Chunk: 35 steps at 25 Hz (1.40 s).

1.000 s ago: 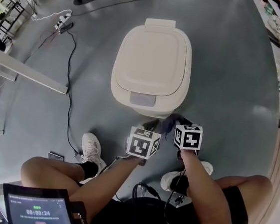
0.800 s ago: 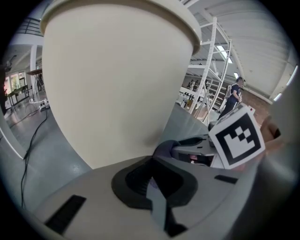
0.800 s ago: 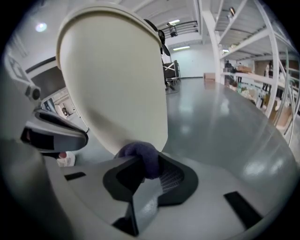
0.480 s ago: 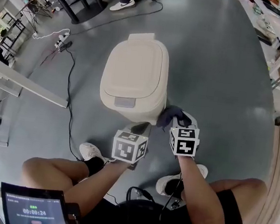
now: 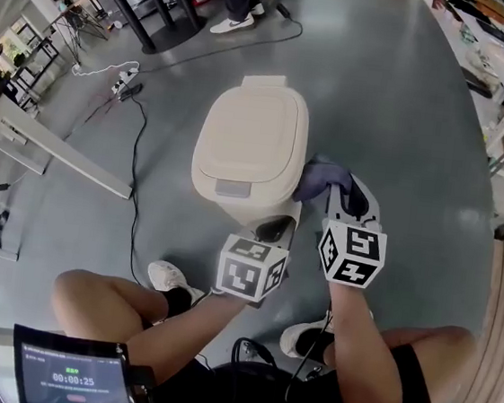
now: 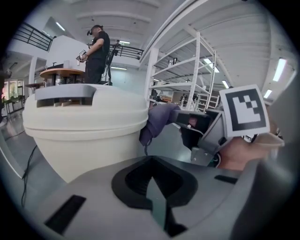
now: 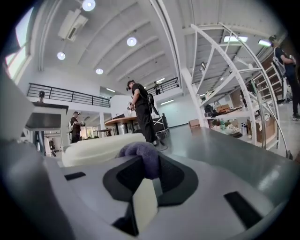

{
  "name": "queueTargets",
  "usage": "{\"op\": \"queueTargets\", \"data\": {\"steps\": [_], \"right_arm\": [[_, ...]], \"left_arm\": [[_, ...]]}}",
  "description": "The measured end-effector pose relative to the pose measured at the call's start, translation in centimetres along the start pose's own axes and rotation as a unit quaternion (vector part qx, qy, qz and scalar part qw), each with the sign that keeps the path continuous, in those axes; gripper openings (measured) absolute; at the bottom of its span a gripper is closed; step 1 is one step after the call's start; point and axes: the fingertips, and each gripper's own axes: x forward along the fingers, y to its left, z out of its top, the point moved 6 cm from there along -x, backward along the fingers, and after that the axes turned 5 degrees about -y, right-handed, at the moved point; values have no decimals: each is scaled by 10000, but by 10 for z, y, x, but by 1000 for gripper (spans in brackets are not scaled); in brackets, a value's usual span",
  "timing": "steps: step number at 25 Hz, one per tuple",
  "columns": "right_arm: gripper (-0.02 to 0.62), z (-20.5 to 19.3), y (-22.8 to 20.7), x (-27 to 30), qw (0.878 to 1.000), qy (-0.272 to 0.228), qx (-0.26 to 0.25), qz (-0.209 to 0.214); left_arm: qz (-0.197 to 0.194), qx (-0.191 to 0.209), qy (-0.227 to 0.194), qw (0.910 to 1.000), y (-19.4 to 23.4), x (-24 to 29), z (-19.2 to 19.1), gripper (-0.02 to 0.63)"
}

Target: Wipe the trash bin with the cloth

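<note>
Right tool [image 5: 337,190], cloth [image 5: 316,178] in jaws, against trash bin [image 5: 250,137] side

The right tool [image 7: 146,182] has its jaws closed on a bunched purple cloth [image 7: 142,154]. Just beyond the cloth, to the left, lies the cream lid of the trash bin [image 7: 96,148]. A person in black [image 7: 141,112] stands farther back on the grey floor [image 7: 225,145], with white shelving [image 7: 243,93] at right.

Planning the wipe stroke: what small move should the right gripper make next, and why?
Probably slide the right gripper away from the person along the right wall of the trash bin. Its jaws clamp the cloth, which appears to rest against that wall under the lid rim. The left gripper is shut, empty.
</note>
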Motion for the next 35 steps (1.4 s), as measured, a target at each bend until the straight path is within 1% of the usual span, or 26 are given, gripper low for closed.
{"op": "queueTargets", "data": {"steps": [3,5,7,12,15,20,24,28,35], "right_arm": [[66,7,-1,-3,9992,-340,165,-91],[66,2,0,-5,9991,-349,241,-89],[66,-8,4,-5,9994,-240,264,33],[66,-36,26,-3,9988,55,128,475],[66,-43,33,-2,9979,108,210,603],[66,-49,33,-1,9978,226,128,617],[66,-63,35,-3,9974,431,19,570],[66,-87,33,5,9963,670,14,545],[66,-127,28,12,9933,1052,169,440]], "left_arm": [[-17,41,-43,10000,-3,0,0,-3],[-2,1,-25,10000,-2,0,-2,-3],[19,-45,7,10000,-1,-1,-5,-3],[111,-118,99,9998,3,0,-14,-3],[139,-165,137,9997,5,-1,-17,-3],[191,-224,226,9993,8,-2,-25,-3],[203,-278,294,9990,10,-2,-30,-3],[228,-270,427,9985,16,9,-41,-3],[214,-357,670,9969,19,25,-66,-3]]}}
